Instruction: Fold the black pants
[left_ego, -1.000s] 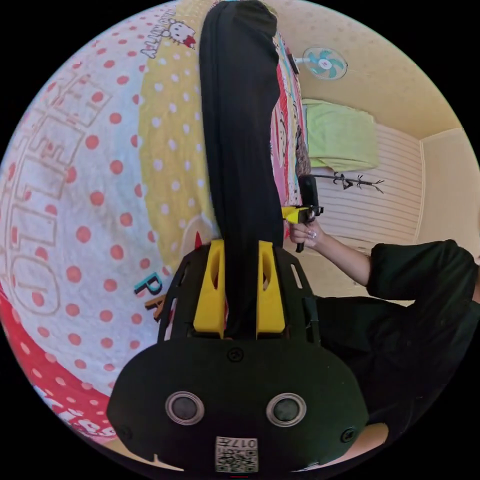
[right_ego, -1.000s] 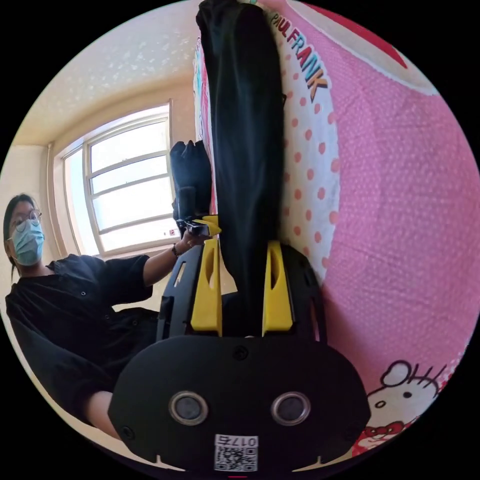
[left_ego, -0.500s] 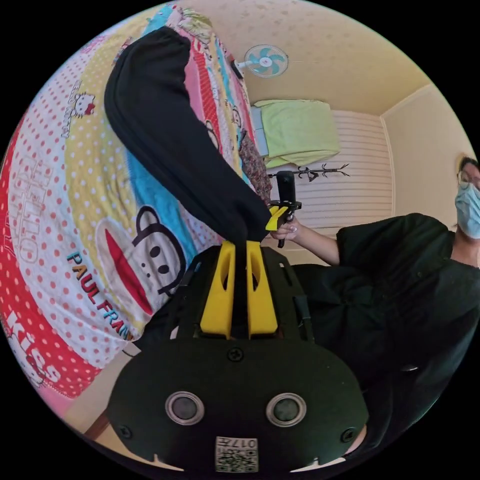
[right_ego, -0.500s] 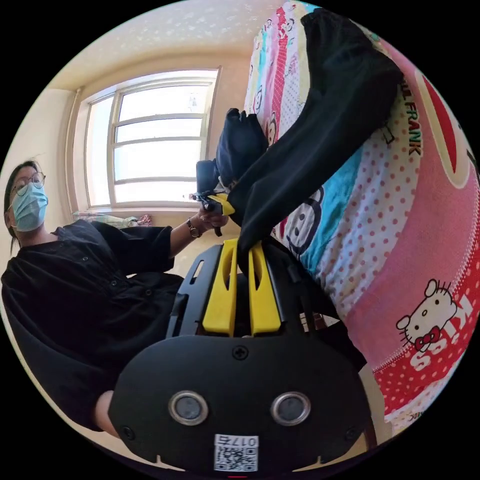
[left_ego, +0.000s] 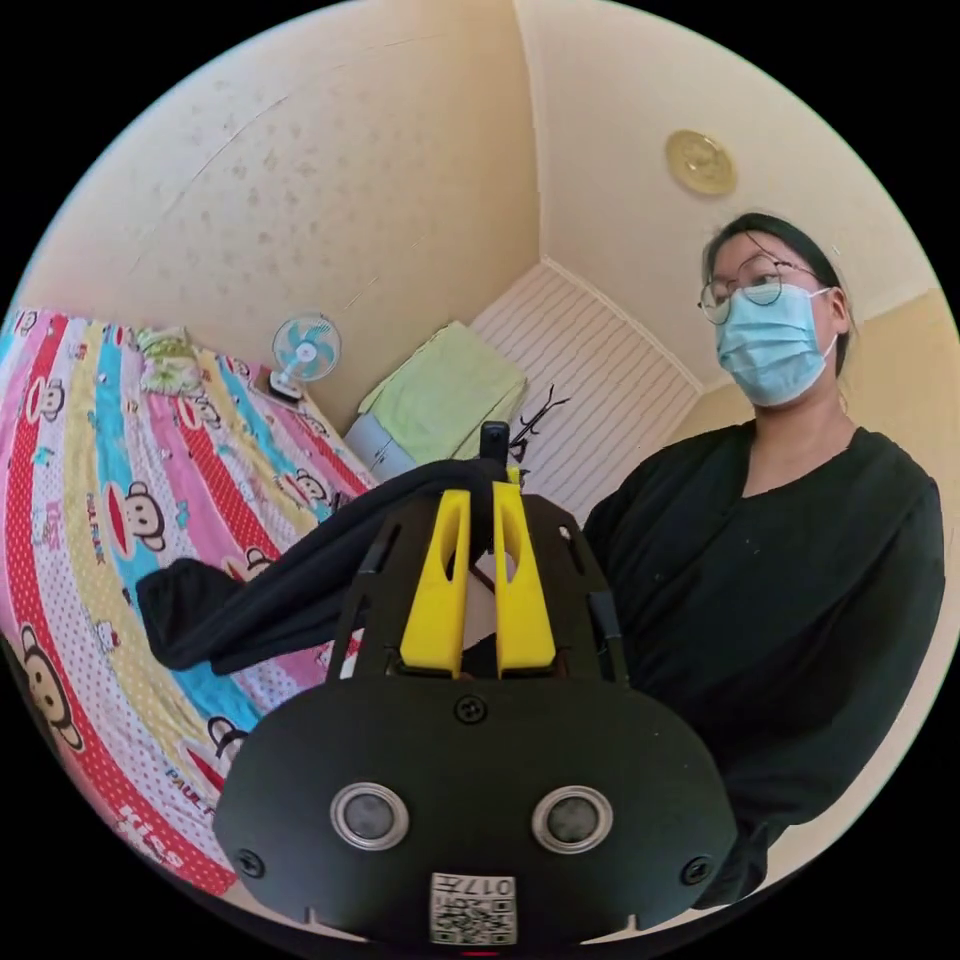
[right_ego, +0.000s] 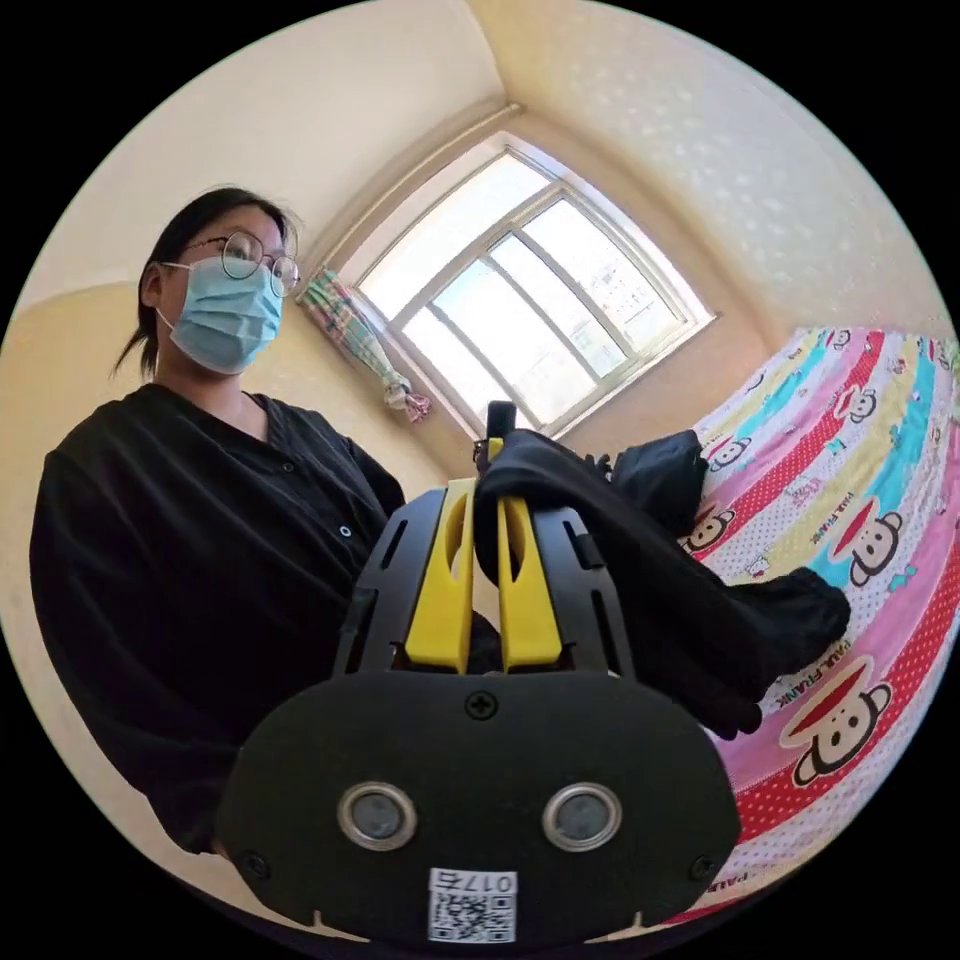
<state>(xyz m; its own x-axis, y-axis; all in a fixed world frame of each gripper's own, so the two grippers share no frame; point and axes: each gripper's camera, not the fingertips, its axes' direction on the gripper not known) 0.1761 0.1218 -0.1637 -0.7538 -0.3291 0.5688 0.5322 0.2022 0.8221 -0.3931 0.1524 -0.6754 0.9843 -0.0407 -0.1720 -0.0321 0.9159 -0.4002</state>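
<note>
The black pants (left_ego: 290, 590) run from my left gripper (left_ego: 482, 492) down and left to the bed, where their far end lies bunched. The left jaws are shut on the fabric. In the right gripper view the pants (right_ego: 690, 620) fall from my right gripper (right_ego: 487, 490) toward the bed on the right, and those jaws are shut on the cloth too. The two grippers are held close together, each one's black top poking up just behind the other's jaws. More black cloth (right_ego: 660, 480) is heaped beyond.
The bed sheet (left_ego: 90, 520) has bright stripes and cartoon prints. A person in a black top (left_ego: 800, 600) stands close behind both grippers. A small fan (left_ego: 305, 350) and a green cloth (left_ego: 445, 395) are by the far wall. A window (right_ego: 530, 290) is behind the bed.
Both grippers have risen and tipped upward, so the views swung from the sheet to the person and ceiling. The pants, stretched along the bed before, now hang from the jaws.
</note>
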